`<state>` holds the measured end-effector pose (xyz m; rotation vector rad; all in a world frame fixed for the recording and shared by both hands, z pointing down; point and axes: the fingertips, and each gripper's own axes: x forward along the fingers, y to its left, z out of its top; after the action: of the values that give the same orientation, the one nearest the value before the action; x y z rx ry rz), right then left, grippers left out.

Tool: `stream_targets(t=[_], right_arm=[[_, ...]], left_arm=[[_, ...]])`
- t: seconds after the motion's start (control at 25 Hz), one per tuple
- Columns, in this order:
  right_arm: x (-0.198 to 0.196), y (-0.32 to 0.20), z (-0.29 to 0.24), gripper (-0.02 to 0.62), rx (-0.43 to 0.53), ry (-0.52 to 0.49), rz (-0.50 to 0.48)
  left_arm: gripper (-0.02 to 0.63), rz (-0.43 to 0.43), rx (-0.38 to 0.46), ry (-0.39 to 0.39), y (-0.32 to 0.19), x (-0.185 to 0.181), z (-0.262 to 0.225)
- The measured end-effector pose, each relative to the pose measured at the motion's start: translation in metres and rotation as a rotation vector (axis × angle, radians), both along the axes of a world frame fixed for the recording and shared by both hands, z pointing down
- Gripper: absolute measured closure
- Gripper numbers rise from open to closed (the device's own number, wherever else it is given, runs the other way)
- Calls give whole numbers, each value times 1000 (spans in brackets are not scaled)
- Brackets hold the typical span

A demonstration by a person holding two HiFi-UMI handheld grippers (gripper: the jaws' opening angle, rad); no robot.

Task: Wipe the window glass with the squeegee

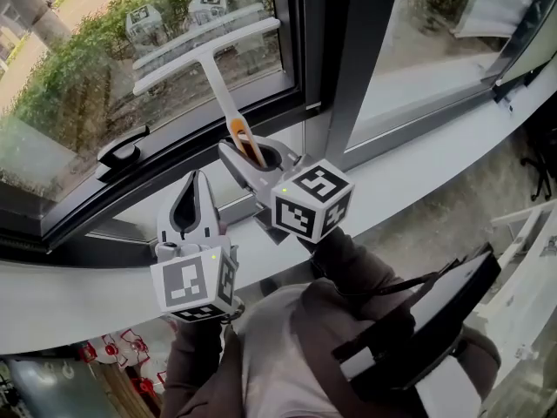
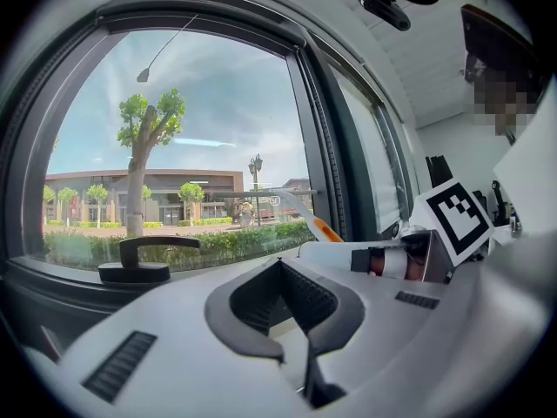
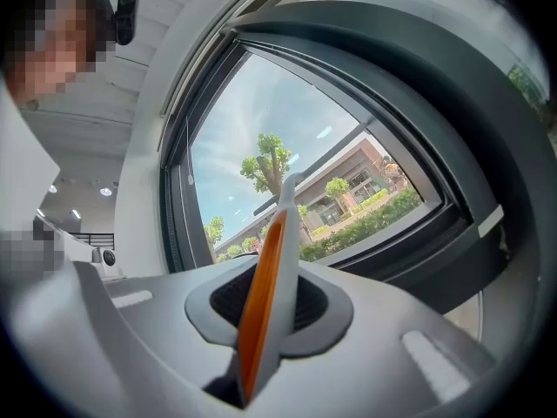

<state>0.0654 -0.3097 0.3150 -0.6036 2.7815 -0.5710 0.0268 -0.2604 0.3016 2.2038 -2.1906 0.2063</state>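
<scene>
The right gripper clamps the orange-striped grip of the squeegee, its blade against the window glass above and right of the black window handle, while the left gripper, closed and empty, hovers below-right of that handle

All views (head's downward) share window.

The squeegee lies with its blade against the window glass, and its handle runs back between the jaws of the right gripper. The left gripper sits just left of the right one and nearer the person, over the sill — the window handle is ahead to its left. A frame post stands right of the squeegee
</scene>
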Motion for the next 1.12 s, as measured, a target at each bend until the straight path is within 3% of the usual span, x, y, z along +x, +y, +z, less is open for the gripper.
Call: stream_targets(t=[1.12], right_arm=[[1, 6, 26, 561, -62, 7, -31]], left_arm=[[604, 24, -36, -4, -8, 10, 12]])
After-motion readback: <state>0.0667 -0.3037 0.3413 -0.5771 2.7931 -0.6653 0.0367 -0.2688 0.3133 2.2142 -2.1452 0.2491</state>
